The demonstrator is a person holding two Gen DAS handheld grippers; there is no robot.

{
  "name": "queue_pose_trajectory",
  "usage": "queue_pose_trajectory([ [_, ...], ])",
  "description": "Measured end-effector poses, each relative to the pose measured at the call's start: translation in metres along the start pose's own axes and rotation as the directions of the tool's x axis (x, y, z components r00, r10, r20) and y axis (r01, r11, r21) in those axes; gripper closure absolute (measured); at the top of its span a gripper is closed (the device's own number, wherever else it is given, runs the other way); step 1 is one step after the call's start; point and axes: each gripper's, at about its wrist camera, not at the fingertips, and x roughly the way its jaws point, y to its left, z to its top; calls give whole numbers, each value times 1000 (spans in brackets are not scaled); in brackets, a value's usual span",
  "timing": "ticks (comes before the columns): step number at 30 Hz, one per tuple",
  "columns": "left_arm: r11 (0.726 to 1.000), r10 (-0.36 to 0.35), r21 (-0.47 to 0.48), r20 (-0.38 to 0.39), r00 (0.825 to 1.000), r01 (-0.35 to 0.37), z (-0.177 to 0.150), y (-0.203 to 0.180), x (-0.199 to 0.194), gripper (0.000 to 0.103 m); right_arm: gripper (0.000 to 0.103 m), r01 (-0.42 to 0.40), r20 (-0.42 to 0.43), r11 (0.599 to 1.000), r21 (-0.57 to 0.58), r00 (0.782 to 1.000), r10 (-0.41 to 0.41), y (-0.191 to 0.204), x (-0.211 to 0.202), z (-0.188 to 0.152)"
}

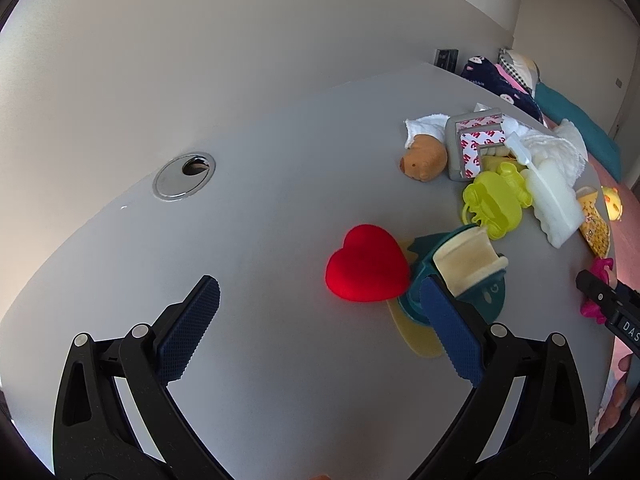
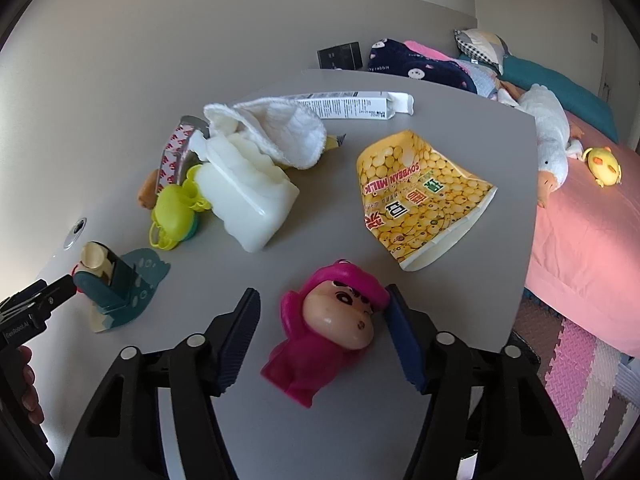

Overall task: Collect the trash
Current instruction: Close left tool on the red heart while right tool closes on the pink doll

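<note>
Right gripper [image 2: 322, 334] jaws apart around pink figurine [image 2: 320, 344], lying head-away; left gripper [image 1: 320, 312] jaws apart.

The right gripper [image 2: 320, 332] straddles a pink cartoon figurine [image 2: 324, 336] lying on the grey table [image 2: 440, 320]; its right pad touches the figurine's hood, the left pad stands clear. Beyond lie a yellow soybean milk pouch [image 2: 420, 196], a white plastic container [image 2: 248, 196], a white cloth [image 2: 276, 128] and a yellow-green toy [image 2: 176, 212]. At the left edge, the left gripper [image 2: 40, 304] nears a teal tape dispenser [image 2: 116, 284].
</note>
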Motion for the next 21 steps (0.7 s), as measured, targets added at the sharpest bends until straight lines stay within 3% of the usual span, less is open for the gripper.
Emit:
queue_pose_trajectory([
  [7,999,-3,36,-23,1000,3,7,-3,23,10,59,42,22,998,-45,999,-41,6,4,2],
  [11,999,-5,33,-51,999,7,9,-2,31,20,59,41,24,998,-55,999,-40,8,5,2],
  [14,1000,10,26,-50,999,-9,10,0,32,21,59,38,23,998,-56,999,-36,8,5,2],
  [16,1000,12,24,-42,999,-11,9,2,29,29,59,36,24,998,-55,999,-35,8,5,3],
  [18,999,17,28,-33,999,-16,9,3,27,48,59,31,22,998,-54,999,-30,8,4,1],
  [21,999,15,33,-35,999,-13,7,3,23,55,59,13,17,999,-50,1000,-12,9,2,0],
])
